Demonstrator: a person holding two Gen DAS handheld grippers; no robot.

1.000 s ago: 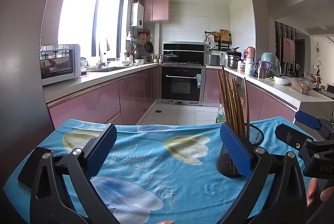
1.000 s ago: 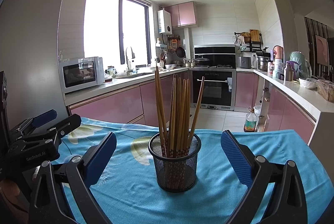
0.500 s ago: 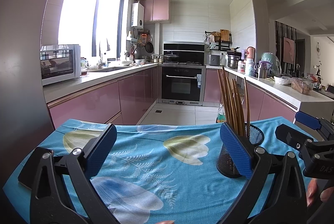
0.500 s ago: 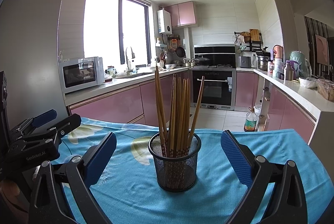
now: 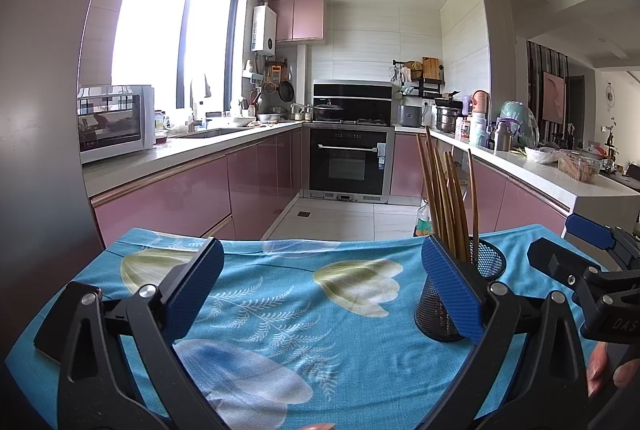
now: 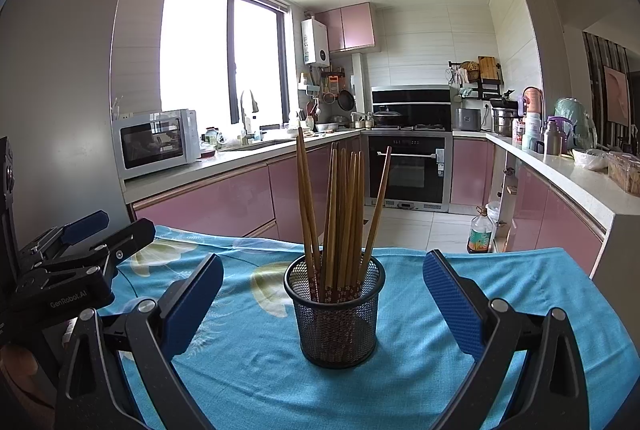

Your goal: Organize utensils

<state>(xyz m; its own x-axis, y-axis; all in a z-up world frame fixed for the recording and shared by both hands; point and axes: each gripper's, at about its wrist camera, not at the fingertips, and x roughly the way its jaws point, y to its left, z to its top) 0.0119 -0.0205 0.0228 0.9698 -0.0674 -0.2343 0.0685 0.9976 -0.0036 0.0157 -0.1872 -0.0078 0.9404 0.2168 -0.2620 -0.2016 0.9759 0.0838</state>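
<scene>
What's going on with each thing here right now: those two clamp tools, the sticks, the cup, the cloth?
Left gripper: open, holding nothing, over the cloth.
Right gripper: open, holding nothing, lined up on the holder.
Chopsticks: standing in the holder, leaning apart.
Mesh holder: upright on the cloth.
Tablecloth: spread out, slightly wrinkled.
Oven door: shut.

My left pad is covering part of the mesh cup, and the tablecloth's near edge is getting cropped.
</scene>
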